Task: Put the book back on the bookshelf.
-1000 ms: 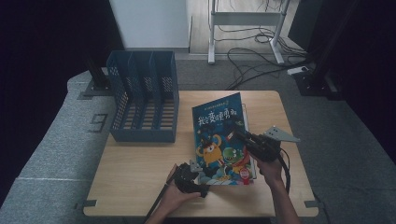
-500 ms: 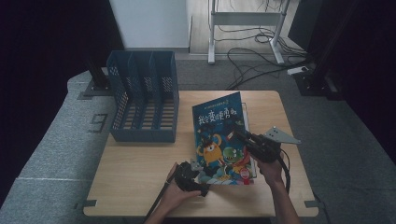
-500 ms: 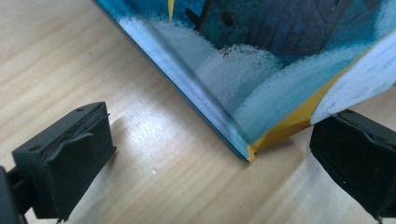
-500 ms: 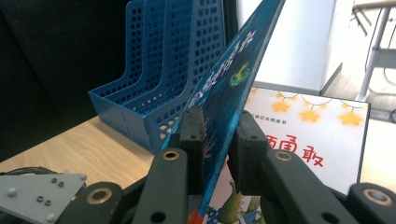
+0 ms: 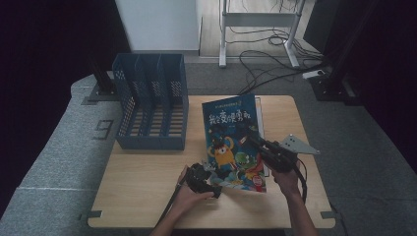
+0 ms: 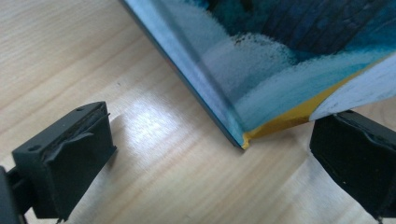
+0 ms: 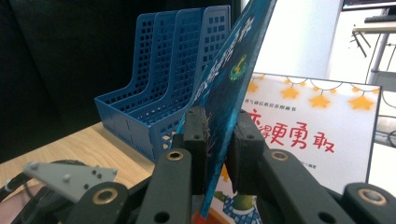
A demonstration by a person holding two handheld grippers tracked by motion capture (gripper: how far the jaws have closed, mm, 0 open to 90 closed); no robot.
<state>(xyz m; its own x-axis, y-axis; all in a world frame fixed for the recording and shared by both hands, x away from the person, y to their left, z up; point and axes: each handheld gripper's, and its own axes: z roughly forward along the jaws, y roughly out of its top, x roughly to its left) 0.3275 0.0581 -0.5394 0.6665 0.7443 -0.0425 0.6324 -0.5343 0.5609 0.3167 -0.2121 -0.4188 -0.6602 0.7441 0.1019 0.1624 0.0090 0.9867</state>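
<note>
High view: the book lies at table centre, rack at ten o'clock. Left gripper view: left gripper spread at the book's corner. Right gripper view: right gripper pinching the lifted cover; jaws just closed. Next, probably lift.

From my remote station, the high view is dim with dark edges. The left gripper view shows a glare patch on the table and a blurred book cover; the right gripper view's upper right is overexposed.

Right gripper fingers clamped together; left gripper fingers spread.
</note>
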